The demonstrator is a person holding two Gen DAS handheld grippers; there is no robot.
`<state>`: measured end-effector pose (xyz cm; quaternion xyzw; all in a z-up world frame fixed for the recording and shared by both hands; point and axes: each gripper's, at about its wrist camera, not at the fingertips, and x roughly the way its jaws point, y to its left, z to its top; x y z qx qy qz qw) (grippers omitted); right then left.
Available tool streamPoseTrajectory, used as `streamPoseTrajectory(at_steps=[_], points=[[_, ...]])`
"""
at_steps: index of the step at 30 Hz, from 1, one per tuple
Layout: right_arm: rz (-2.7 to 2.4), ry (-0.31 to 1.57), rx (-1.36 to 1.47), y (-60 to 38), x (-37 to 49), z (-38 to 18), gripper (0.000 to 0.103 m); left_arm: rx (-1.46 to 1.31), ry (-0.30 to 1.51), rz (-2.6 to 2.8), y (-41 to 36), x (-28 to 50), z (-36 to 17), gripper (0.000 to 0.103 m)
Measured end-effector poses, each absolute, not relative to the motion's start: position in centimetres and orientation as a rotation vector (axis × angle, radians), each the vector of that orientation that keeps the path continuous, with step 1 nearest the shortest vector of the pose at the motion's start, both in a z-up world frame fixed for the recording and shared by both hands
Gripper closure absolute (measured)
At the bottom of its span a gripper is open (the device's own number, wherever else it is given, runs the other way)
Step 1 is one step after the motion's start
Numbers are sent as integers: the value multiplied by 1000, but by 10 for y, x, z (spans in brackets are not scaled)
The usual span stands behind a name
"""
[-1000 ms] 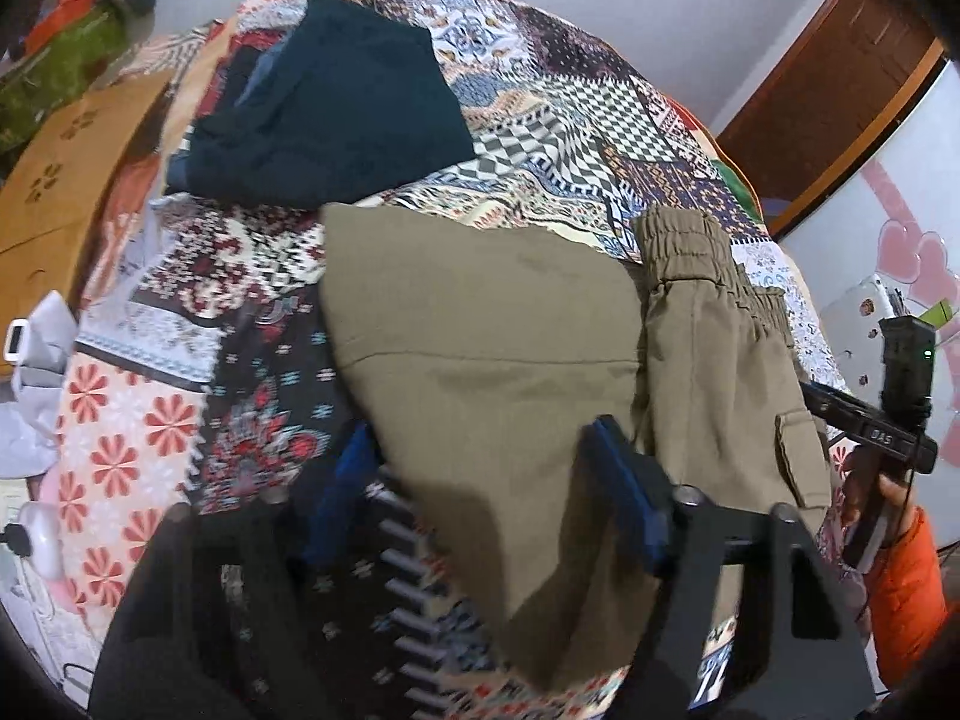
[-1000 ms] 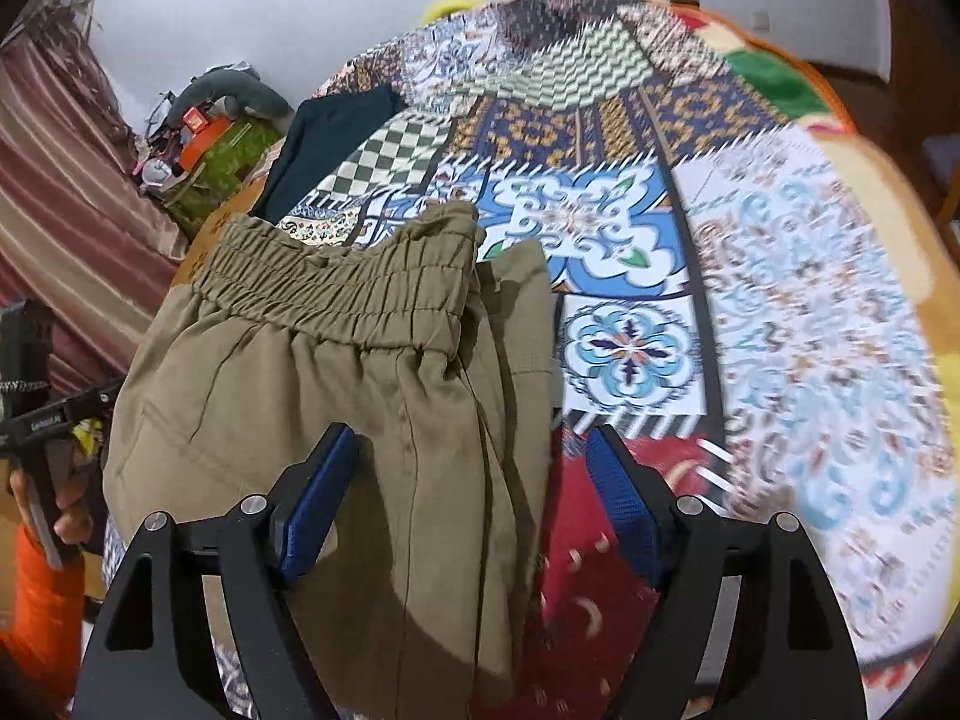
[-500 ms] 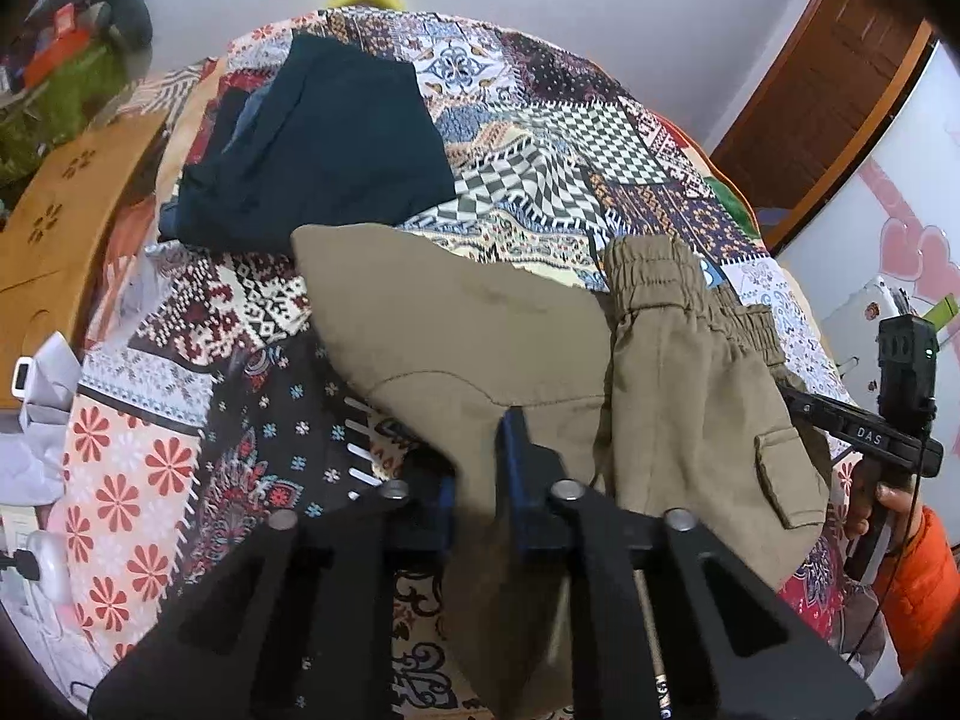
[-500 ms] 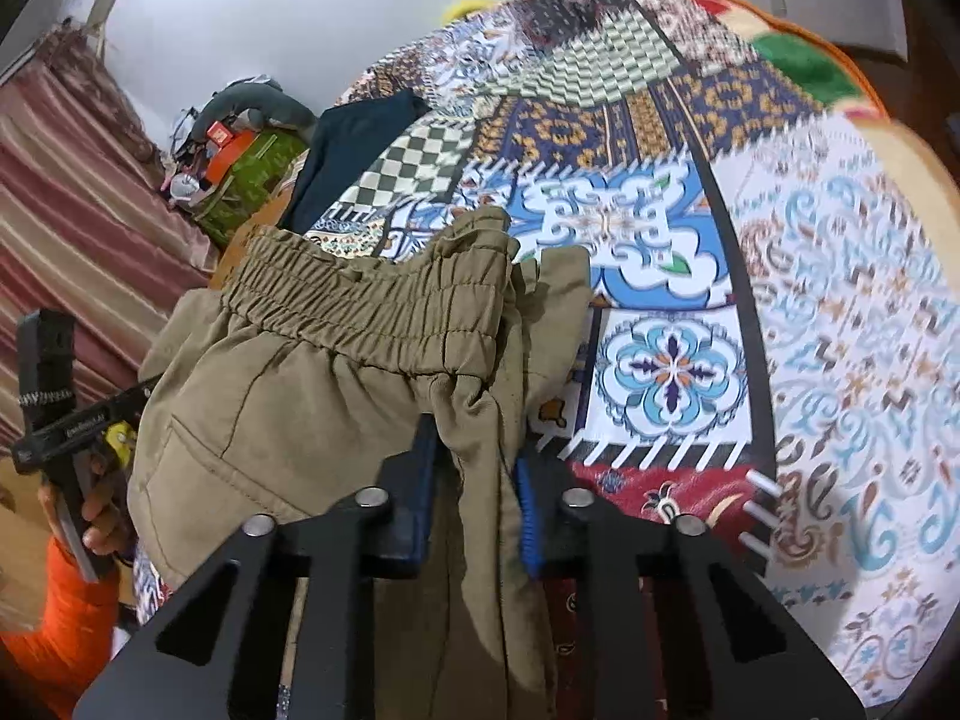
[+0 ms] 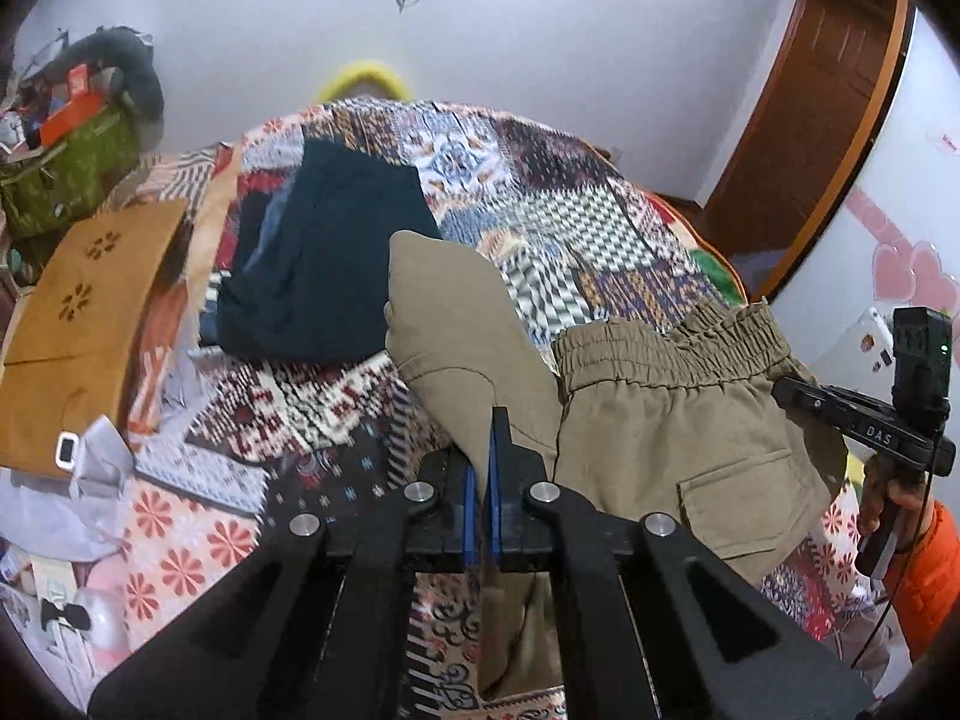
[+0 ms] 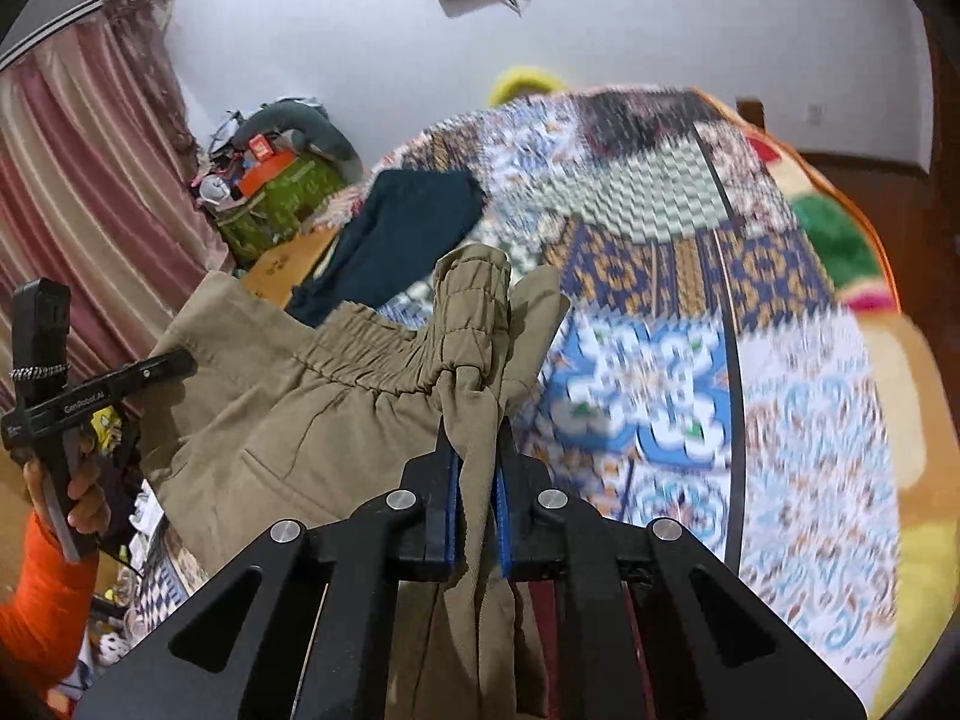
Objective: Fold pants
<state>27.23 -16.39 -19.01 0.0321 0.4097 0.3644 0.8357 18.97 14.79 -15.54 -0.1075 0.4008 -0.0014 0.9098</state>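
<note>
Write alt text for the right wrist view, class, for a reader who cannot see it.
The right claw is shut on bunched khaki pants just below their elastic waistband, lifting them over a patchwork bedspread. A dark folded garment lies behind, and the other hand holds its tool at left.

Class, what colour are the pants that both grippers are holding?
Khaki, an olive-tan; the pants show best in the left wrist view.

Right gripper [image 6: 477,480] pinching khaki pants [image 6: 336,414], patchwork bedspread [image 6: 792,396] beneath
</note>
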Motion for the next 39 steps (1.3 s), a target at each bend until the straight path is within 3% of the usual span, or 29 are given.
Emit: streamPoseTrajectory(at_steps=[12,21,31,39], points=[[801,733,5,-107,308,-143,95,-190,715,73,196,224,-109,100],[819,708,-28,-40,356,-139,95,-148,704,190,248,272,-108,100],[827,719,-98,45,397,-168,95,-148,744,325,311,337,-154,100],[756,815,-155,85,430,-222,94,-147,910,355,342,386,-233,100]])
